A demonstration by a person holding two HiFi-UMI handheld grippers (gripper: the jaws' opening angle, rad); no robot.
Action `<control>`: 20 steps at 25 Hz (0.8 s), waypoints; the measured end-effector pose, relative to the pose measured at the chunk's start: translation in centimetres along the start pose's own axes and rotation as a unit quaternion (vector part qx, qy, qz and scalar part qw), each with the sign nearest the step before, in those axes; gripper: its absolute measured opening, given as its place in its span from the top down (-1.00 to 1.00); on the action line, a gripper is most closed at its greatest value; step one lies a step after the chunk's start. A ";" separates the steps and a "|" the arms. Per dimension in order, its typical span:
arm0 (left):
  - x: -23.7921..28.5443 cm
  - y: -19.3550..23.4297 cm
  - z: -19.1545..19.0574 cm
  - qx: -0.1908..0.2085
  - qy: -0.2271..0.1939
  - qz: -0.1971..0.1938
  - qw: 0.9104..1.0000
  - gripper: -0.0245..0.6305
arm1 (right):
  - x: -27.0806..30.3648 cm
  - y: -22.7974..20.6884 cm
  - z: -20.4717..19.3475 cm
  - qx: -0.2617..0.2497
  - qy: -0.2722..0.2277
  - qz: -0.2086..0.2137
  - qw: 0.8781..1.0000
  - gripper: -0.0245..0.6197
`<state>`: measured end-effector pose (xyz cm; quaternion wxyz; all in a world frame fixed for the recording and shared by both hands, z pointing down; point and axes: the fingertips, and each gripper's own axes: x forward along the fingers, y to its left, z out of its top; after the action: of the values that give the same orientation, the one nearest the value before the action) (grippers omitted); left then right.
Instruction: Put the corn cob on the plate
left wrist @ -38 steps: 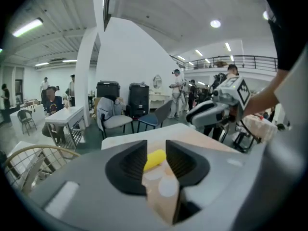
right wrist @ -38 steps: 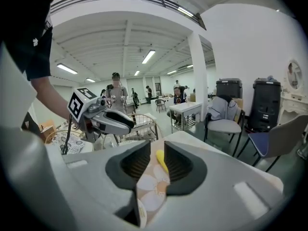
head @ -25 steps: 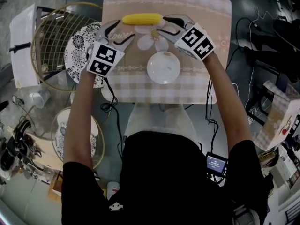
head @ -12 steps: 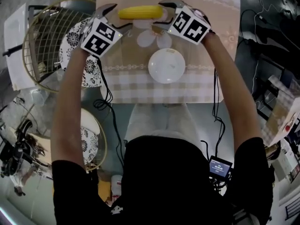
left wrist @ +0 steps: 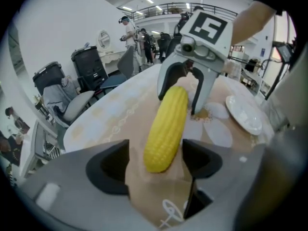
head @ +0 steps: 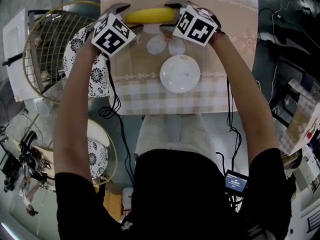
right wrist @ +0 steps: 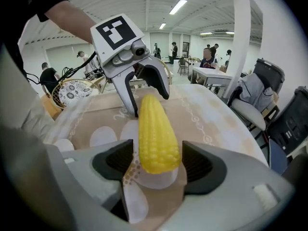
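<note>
A yellow corn cob [head: 149, 15] lies crosswise on the tan flower placemat [head: 145, 59] at the far side of the table. My left gripper [head: 129, 18] straddles its left end and my right gripper [head: 167, 18] straddles its right end. In the left gripper view the cob's end [left wrist: 166, 129] sits between the jaws of the left gripper [left wrist: 156, 162], which are closing, with gaps on both sides. In the right gripper view the other end [right wrist: 156, 136] lies between the wide jaws of the right gripper [right wrist: 159, 163], pads not pressing. A small white plate [head: 180, 73] stands nearer me, bare.
A round wire basket [head: 47, 44] and a black-and-white patterned plate [head: 80, 59] sit off the table's left edge. Another patterned plate [head: 97, 156] lies lower left. Cables hang at both sides. Office chairs [right wrist: 250, 109] stand beyond the table's far edge.
Both grippers have moved down and outward onto the cob's two ends, and their jaws stand wider. The cob still lies on the placemat.
</note>
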<state>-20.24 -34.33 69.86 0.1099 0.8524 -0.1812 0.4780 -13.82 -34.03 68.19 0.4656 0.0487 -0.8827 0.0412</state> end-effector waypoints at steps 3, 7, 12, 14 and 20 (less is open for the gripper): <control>0.1 -0.1 0.2 0.008 0.012 -0.008 1.000 -0.08 | 0.1 -0.3 0.1 -0.002 0.003 0.000 1.000 0.07; 0.3 -0.4 0.0 0.015 0.022 -0.018 0.999 0.04 | 0.3 -0.4 0.2 0.008 -0.004 0.003 1.000 0.11; 0.1 -1.0 0.3 0.022 0.028 -0.028 0.999 0.16 | 0.2 -0.5 0.1 -0.003 0.004 0.003 1.000 0.12; 0.3 -1.0 0.1 0.027 0.035 -0.026 0.999 0.17 | 0.1 -0.3 0.0 -0.006 0.008 0.005 1.000 0.12; 0.0 -1.8 0.8 0.039 0.039 -0.029 0.998 0.19 | -0.7 0.2 -0.3 0.002 -0.001 0.007 1.000 0.13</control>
<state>-18.89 -32.93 69.41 0.0977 0.8417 -0.1330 0.5141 -13.19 -33.73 67.76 0.4645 0.0437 -0.8833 0.0462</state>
